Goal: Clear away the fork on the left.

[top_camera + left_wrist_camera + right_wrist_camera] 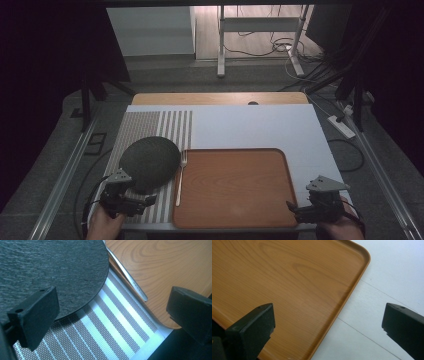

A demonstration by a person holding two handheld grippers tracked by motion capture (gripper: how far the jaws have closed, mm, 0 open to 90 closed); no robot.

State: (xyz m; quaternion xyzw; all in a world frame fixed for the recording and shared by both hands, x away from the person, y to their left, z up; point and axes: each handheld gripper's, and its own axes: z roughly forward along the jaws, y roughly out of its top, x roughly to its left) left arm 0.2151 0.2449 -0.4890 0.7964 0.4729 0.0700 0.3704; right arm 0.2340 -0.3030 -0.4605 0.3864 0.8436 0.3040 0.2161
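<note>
A round dark slate plate [149, 161] lies on a striped placemat [150, 125] at the left. A silver fork [179, 177] rests between the plate and a wooden tray [235, 187], which has nothing on it. My left gripper [145, 202] is open at the plate's near edge, jaws spread over the plate [55, 272], the placemat [100, 325] and the fork handle [130, 280]. At the tray's near right corner my right gripper [292, 210] is open, its jaws wide over the tray rim [352, 290], holding nothing.
A white board [260, 127] covers the table [220, 98] under the mat and tray. Bare white surface [392, 277] lies right of the tray. Beyond the table stand a desk frame, cables and a power strip [341, 125] on the floor.
</note>
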